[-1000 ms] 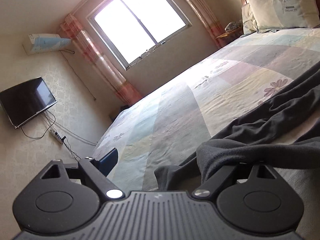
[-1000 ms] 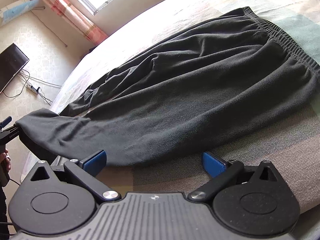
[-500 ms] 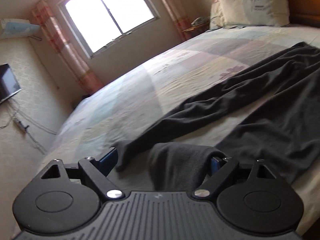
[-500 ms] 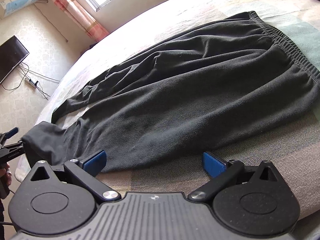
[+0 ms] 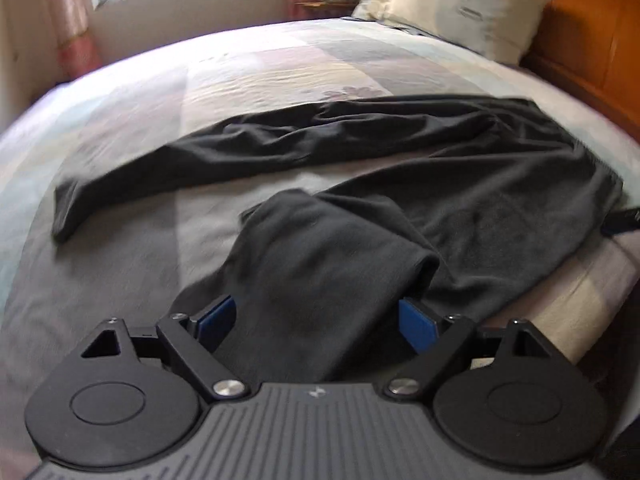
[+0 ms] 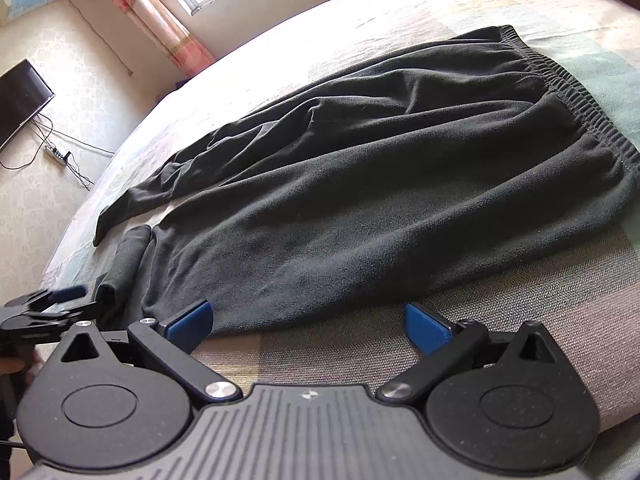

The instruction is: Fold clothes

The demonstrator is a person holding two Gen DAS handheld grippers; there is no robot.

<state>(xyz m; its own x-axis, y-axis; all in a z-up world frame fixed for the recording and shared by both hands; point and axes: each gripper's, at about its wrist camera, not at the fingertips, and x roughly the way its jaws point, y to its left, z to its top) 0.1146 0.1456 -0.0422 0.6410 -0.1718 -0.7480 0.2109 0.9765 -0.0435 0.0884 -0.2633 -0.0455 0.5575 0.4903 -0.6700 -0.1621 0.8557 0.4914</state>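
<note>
Dark grey fleece trousers (image 6: 380,184) lie spread on the bed, with the elastic waistband (image 6: 560,92) at the right. The far leg (image 5: 240,152) stretches out to the left. The near leg's end (image 5: 320,264) is bunched up and lies between the wide-apart blue pads of my left gripper (image 5: 316,316), which stands open. In the right wrist view the left gripper (image 6: 44,308) shows at the left edge, beside that bunched leg end (image 6: 124,264). My right gripper (image 6: 308,324) is open at the trousers' near edge, its left pad (image 6: 188,324) against the cloth.
The bed (image 5: 200,80) has a pastel patchwork cover. A pillow (image 5: 460,8) leans on the wooden headboard (image 5: 580,40). Beyond the bed are a window with pink curtains (image 6: 160,12), a wall television (image 6: 20,100) and a power strip with cables (image 6: 56,156).
The left gripper swung down from facing the window to facing the bed. The near trouser leg's end came in from the bed's edge and now lies bunched on the bed. The right gripper stayed put.
</note>
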